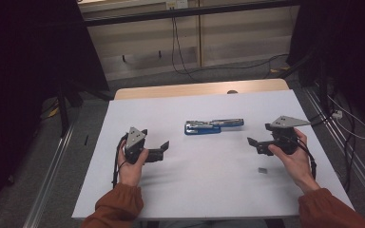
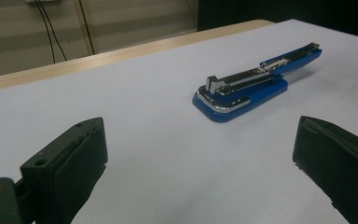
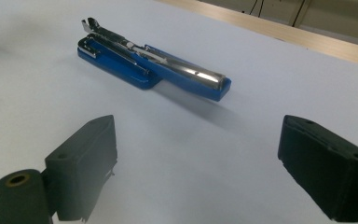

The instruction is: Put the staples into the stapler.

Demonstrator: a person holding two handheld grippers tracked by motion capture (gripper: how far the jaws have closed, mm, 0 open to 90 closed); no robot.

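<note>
A blue and chrome stapler (image 1: 213, 126) lies swung open near the middle of the white table (image 1: 195, 185), its metal magazine facing up. In the left gripper view the stapler (image 2: 251, 84) sits ahead and to the right; in the right gripper view the stapler (image 3: 154, 60) lies ahead and to the left. My left gripper (image 1: 159, 145) rests on the table left of it, open (image 2: 199, 135), with nothing between its jaws. My right gripper (image 1: 259, 137) is held right of it, also open (image 3: 196, 128) and empty. Both point inward at the stapler, well short of it.
A small grey piece (image 1: 262, 170) lies on the table by the right hand. A wooden strip (image 1: 199, 89) runs along the table's far edge. Cables (image 1: 180, 52) trail over the floor beyond, and dark stands flank both sides.
</note>
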